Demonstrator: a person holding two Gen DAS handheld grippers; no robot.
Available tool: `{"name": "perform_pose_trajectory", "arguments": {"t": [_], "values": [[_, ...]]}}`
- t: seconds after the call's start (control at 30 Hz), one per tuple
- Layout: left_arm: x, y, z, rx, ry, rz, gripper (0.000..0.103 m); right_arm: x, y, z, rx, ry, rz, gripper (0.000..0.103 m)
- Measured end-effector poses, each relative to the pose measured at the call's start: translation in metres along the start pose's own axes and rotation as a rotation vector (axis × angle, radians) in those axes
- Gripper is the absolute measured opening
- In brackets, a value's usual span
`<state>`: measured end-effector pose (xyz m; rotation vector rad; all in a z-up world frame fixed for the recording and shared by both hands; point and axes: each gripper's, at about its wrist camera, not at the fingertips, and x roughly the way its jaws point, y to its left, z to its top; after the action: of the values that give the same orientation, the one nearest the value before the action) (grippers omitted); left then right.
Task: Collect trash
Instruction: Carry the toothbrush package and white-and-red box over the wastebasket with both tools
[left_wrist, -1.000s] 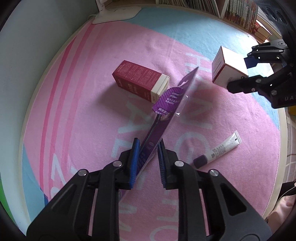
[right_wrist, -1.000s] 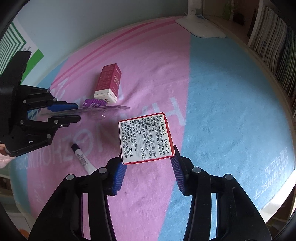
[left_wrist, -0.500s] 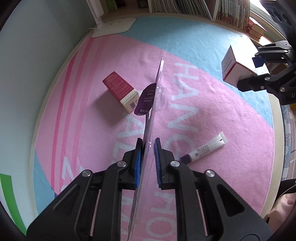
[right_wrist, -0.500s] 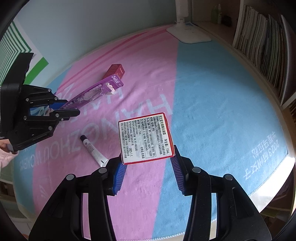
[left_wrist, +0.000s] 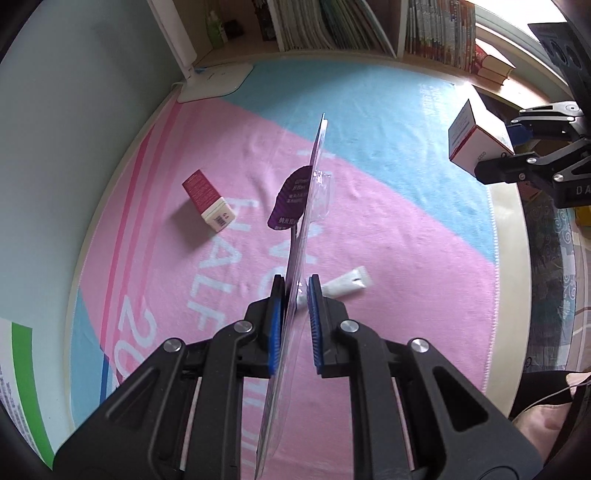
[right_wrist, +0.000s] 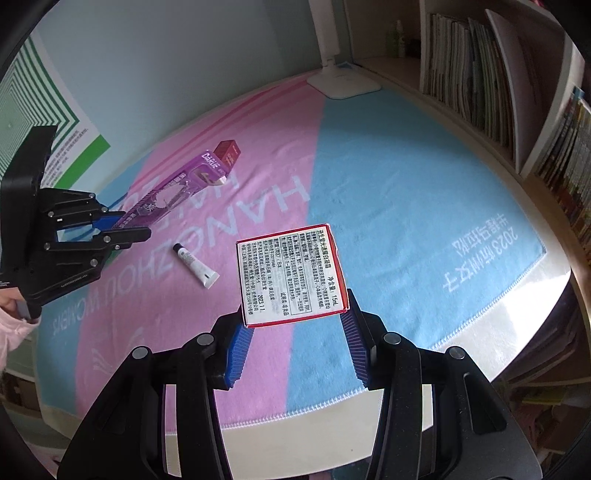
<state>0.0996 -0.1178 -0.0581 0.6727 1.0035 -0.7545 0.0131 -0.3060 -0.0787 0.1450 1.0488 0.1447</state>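
Left wrist view first, from its left edge: the red carton (left_wrist: 207, 200) lies on its side on the pink part of the mat (left_wrist: 388, 229), well apart from me. Next comes my left gripper (left_wrist: 295, 299), jaws nearly together and clamped on the edge of a flat purple blister pack (left_wrist: 308, 206), which stands edge-on to the lens and rises clear of the mat. Just right of my fingers the white tube (left_wrist: 347, 286) lies on the mat, partly hidden behind the right pad. Far right, my right gripper (left_wrist: 517, 147) holds the white box (left_wrist: 469, 136) in the air.

In the right wrist view, again left to right: my left gripper (right_wrist: 125, 227) with the blister pack (right_wrist: 184, 184) slanting up from it, the red carton (right_wrist: 228, 153) behind the pack's far end, the tube (right_wrist: 195, 265) on the mat, then my right gripper (right_wrist: 295, 347), jaws opened about as wide as the white box (right_wrist: 291, 275) and pressing on its two sides near the bottom edge.

No bin shows in either view, so I judge both pieces are mid-carry.

The risks I see: the pack is thin, slick plastic pinched at one end, so a quick swing could make it pivot or slide out. The box is gripped low, so a tilt could lever it free. The carton and tube remain to collect.
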Motion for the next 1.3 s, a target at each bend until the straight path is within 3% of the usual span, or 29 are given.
{"name": "perform_pose_trajectory", "arguments": {"t": [0.27, 0.7, 1.0, 1.3], "values": [[-0.02, -0.063, 0.007, 0.066, -0.029, -0.024, 0.012, -0.049, -0.032, -0.058, 0.078, -0.04, -0.016, 0.047], [-0.034, -0.202, 0.017, 0.226, -0.043, -0.139, 0.012, -0.112, -0.088, -0.172, 0.237, -0.041, -0.081, 0.047], [-0.037, -0.304, 0.002, 0.35, -0.016, -0.24, 0.012, -0.151, -0.117, -0.262, 0.379, -0.049, -0.111, 0.047], [-0.035, -0.38, -0.022, 0.46, 0.029, -0.29, 0.012, -0.178, -0.127, -0.337, 0.484, -0.042, -0.128, 0.047]]}}
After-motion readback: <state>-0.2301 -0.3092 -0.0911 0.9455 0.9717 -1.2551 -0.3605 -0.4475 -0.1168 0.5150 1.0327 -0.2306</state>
